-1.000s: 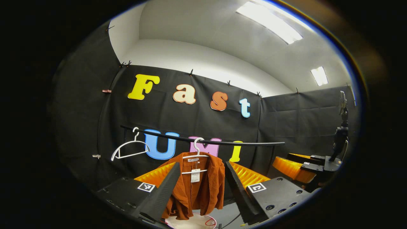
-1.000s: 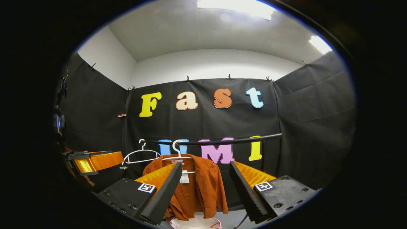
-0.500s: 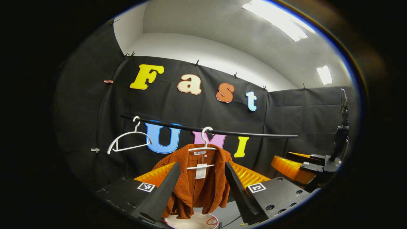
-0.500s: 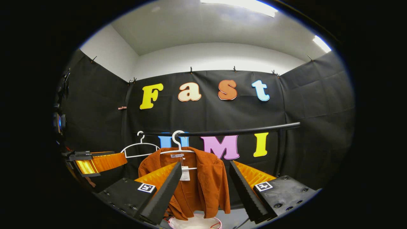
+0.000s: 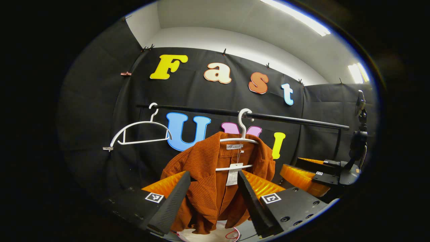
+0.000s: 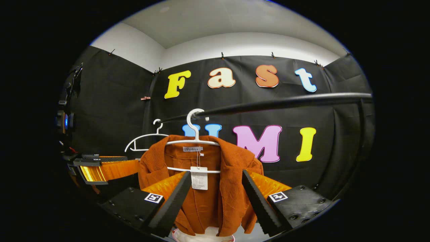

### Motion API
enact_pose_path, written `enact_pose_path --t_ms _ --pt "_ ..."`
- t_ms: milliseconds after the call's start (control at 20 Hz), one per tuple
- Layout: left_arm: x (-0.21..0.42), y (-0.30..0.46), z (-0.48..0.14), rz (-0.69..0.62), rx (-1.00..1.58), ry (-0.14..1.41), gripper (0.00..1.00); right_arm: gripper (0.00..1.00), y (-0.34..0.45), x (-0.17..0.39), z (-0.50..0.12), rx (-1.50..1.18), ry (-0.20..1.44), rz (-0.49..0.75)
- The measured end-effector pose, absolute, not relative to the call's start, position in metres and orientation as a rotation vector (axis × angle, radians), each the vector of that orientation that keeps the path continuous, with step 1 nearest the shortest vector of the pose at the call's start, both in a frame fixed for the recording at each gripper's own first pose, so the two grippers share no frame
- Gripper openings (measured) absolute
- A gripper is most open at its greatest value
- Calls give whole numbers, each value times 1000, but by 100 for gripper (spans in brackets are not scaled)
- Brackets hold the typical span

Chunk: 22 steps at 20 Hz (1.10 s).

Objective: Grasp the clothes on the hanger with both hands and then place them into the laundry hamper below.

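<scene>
Booth rail (image 5: 289,120): rust jacket (image 5: 208,188) on hanger (image 5: 241,134). Left gripper (image 5: 211,198) and right gripper (image 6: 215,198) gape, empty. Risk: uneven pull snags the hanger.

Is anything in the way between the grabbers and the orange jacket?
Nothing visible: the jacket hangs right beyond the open right gripper and open left gripper. The empty hanger hangs off to the side.

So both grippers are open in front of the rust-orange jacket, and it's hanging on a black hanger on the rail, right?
Not quite: the hanger carrying the jacket is white, not black, as the right gripper view shows. The rest holds: the left gripper and the right gripper are both open in front of the jacket, which hangs from the rail.
</scene>
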<state>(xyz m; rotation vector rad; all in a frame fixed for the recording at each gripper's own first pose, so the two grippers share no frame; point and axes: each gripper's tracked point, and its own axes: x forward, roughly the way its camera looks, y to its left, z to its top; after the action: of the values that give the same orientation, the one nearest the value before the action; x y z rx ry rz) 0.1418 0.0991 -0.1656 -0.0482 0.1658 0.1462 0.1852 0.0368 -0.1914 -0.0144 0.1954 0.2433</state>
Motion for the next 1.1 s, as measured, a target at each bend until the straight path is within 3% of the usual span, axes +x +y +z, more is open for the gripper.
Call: enact_pose_path --t_ms 400,650,1100 --pt "166 138 -233 260 -113 244 90 98 16 222 -257 37 287 288" --pt "182 133 -262 234 -228 282 89 98 12 237 -266 23 277 325" --pt "220 104 -274 193 -218 283 89 98 2 253 -294 85 339 344"
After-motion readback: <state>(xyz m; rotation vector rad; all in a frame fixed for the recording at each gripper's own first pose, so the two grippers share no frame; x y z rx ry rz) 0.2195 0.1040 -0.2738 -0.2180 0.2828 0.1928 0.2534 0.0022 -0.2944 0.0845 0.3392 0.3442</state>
